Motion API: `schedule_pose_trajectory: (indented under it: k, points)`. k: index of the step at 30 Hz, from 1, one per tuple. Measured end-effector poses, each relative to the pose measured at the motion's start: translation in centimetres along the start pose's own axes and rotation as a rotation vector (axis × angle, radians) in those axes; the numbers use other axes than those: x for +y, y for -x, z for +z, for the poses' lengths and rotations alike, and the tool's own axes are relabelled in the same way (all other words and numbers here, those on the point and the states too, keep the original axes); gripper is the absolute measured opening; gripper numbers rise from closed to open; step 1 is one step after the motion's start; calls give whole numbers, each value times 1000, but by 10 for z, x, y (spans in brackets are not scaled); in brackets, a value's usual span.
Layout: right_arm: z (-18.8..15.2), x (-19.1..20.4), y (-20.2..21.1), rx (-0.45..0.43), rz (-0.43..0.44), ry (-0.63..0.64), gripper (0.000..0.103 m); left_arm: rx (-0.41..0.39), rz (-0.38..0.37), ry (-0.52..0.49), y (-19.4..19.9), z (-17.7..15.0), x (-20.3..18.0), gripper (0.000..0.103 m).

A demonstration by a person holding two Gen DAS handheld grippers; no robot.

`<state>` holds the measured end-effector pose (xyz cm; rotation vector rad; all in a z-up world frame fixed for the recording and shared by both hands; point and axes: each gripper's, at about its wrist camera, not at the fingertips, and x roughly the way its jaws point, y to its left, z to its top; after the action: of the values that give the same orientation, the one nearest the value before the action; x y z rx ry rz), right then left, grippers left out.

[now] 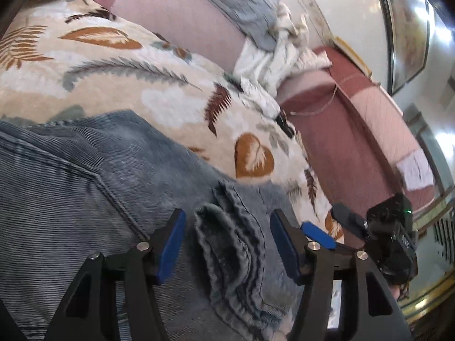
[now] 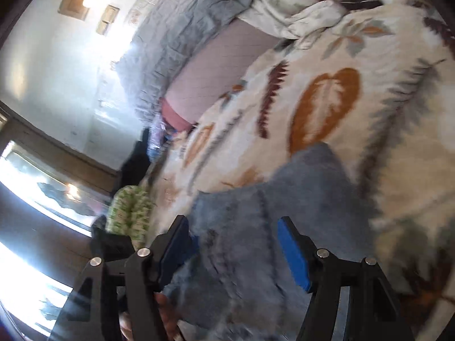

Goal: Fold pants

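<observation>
Blue-grey denim pants lie on a leaf-patterned bedspread. My left gripper is open, its blue pads on either side of a bunched denim fold, apart from it. My right gripper is open over another part of the pants, which look blurred in the right wrist view. The right gripper also shows in the left wrist view at the pants' right edge, with its camera body beyond.
The bedspread covers a bed with a pink sheet, a grey quilt and a crumpled white cloth. A green-patterned cloth lies at the bed edge. A wall and a window lie beyond.
</observation>
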<state>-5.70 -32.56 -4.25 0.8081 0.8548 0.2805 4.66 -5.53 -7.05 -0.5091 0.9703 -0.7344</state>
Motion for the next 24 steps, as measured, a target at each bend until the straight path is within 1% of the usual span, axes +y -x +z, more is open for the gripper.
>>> schedule_pose_trajectory:
  k: [3, 4, 7, 8, 9, 10, 11, 12, 13, 14, 16, 19, 21, 22, 24]
  points:
    - [-19, -1, 5, 44, -38, 30, 69, -7, 6, -40, -8, 4, -5, 63]
    - [-25, -1, 5, 58, -58, 53, 69, -7, -2, -33, -10, 6, -4, 63]
    - [-36, 6, -2, 68, -176, 146, 69, -6, -14, -14, -16, 11, -3, 62]
    - [-39, 7, -6, 82, -203, 169, 68, -5, 4, -26, -18, 12, -4, 62]
    - [-43, 6, -10, 103, -213, 180, 65, 0, 23, -40, -21, 12, -6, 60]
    - [-47, 5, -16, 132, -210, 181, 65, 5, 34, -53, -24, 12, -7, 53]
    - [-50, 3, -17, 146, -205, 180, 65, 15, 54, -68, -27, 11, -8, 50]
    - [-56, 4, -22, 173, -188, 185, 65, 26, 94, -87, -31, 11, -11, 45]
    - [-62, 8, -29, 203, -169, 201, 65, 30, 114, -99, -33, 10, -12, 44]
    - [-67, 12, -33, 215, -172, 228, 66, 33, 127, -107, -35, 9, -12, 44]
    - [-77, 21, -38, 214, -211, 299, 68, 51, 152, -106, -37, 8, -10, 44]
    - [-84, 26, -42, 246, -167, 344, 68, 68, 181, -96, -38, 7, -6, 44]
    - [-87, 30, -41, 253, -176, 390, 68, 62, 176, -76, -32, 8, -3, 44]
    - [-86, 30, -39, 250, -171, 387, 68, 52, 170, -66, -26, 9, -3, 44]
    - [-79, 27, -30, 228, -106, 347, 68, 22, 182, -62, -10, 11, -3, 44]
